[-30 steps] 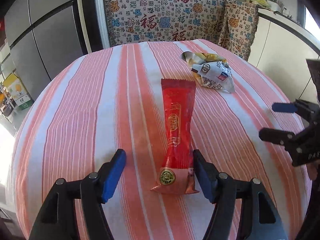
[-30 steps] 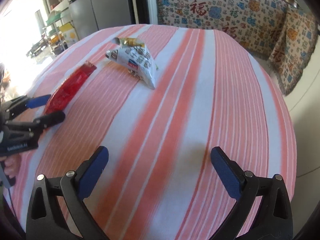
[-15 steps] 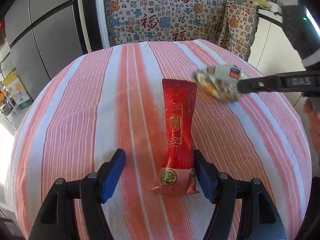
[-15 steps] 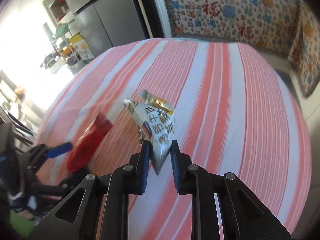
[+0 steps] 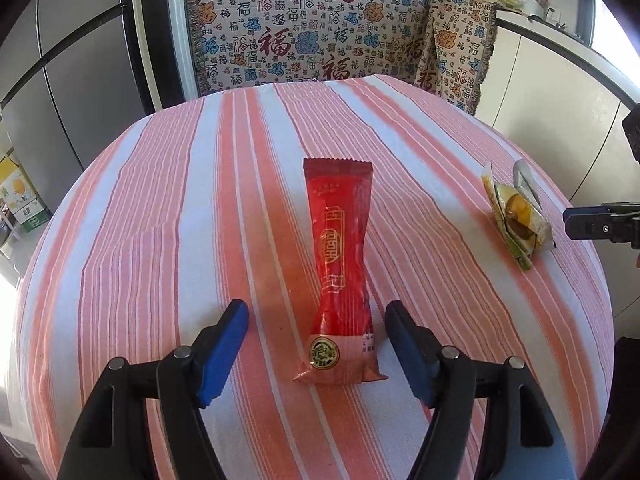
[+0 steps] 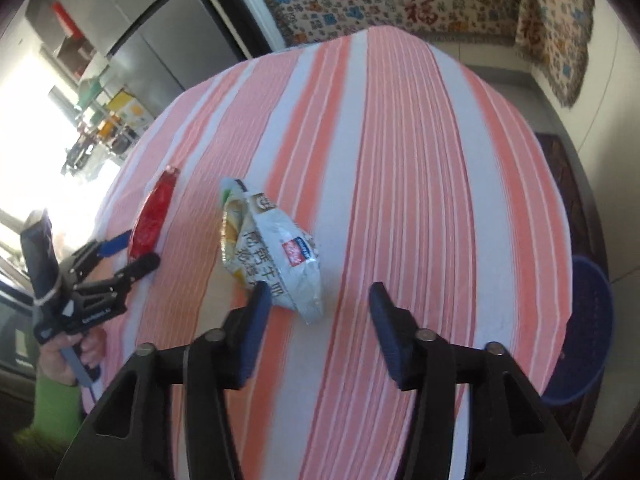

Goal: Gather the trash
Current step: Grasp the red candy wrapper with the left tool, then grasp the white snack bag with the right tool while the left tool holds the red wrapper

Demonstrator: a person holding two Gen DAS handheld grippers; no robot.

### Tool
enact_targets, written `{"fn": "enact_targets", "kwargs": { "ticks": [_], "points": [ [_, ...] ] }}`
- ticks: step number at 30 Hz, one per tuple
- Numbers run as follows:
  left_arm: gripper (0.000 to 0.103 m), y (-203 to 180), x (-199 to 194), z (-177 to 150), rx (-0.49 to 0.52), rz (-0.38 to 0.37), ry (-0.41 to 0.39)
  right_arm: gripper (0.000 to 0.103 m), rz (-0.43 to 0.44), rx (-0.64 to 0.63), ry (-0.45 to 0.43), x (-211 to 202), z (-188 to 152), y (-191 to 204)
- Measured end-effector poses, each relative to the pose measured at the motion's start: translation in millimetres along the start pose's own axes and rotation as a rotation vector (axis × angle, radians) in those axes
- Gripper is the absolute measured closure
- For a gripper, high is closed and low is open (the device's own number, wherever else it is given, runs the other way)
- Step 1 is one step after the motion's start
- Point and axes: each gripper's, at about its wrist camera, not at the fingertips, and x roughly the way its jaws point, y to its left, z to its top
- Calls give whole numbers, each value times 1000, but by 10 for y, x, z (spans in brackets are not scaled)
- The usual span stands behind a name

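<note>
A long red snack wrapper [image 5: 340, 264] lies flat on the striped tablecloth [image 5: 160, 240]. Its near end sits between the fingers of my left gripper [image 5: 316, 344], whose jaws are opening slightly and do not touch it. A crumpled white snack bag [image 6: 276, 256] rests on the cloth just ahead of my right gripper [image 6: 320, 296]. Those jaws are opening, with the bag's near tip between them and the pads off it. In the left wrist view the same bag [image 5: 516, 220] lies near the table's right edge, beside a finger of the right gripper [image 5: 592, 224]. The left gripper [image 6: 120, 256] and red wrapper [image 6: 154, 216] also show in the right wrist view.
A blue round bin [image 6: 580, 340] stands on the floor past the table's right edge. A patterned cloth [image 5: 320, 32] covers the furniture behind the table. A grey fridge [image 5: 60, 60] stands at the left. A person's hand [image 6: 76, 356] in a green sleeve holds the left gripper.
My right gripper shut on the white bag, carried it toward the table's right edge, then let it go and its jaws spread. The left gripper and red wrapper stayed put.
</note>
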Motion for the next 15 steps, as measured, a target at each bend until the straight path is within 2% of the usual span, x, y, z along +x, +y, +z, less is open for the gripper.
{"fn": "enact_targets", "kwargs": {
  "ticks": [1,4,8,9,10,11,13,15],
  "points": [
    [31,11,-8,26,-2,-14,2,30,-5,-48,-12,-8,5,89],
    [31,17,-12,108,-15,-39,11,29,-58,-182,-15,115,86,392],
    [31,-18,-2,246,0,-31,8,27,-123,-254,5,386,172,610],
    [38,-28,19,277,3,-26,11,27,-134,-257,23,460,190,619],
    [51,-38,47,303,6,-17,17,45,-138,-245,42,514,199,605],
    [83,-46,84,319,7,-15,35,70,-138,-229,42,511,196,581],
    [87,-48,104,317,-10,-20,46,78,-108,-186,17,389,172,507],
    [89,-71,55,311,-24,-33,36,80,-76,-162,-10,199,127,425]
  ]
}}
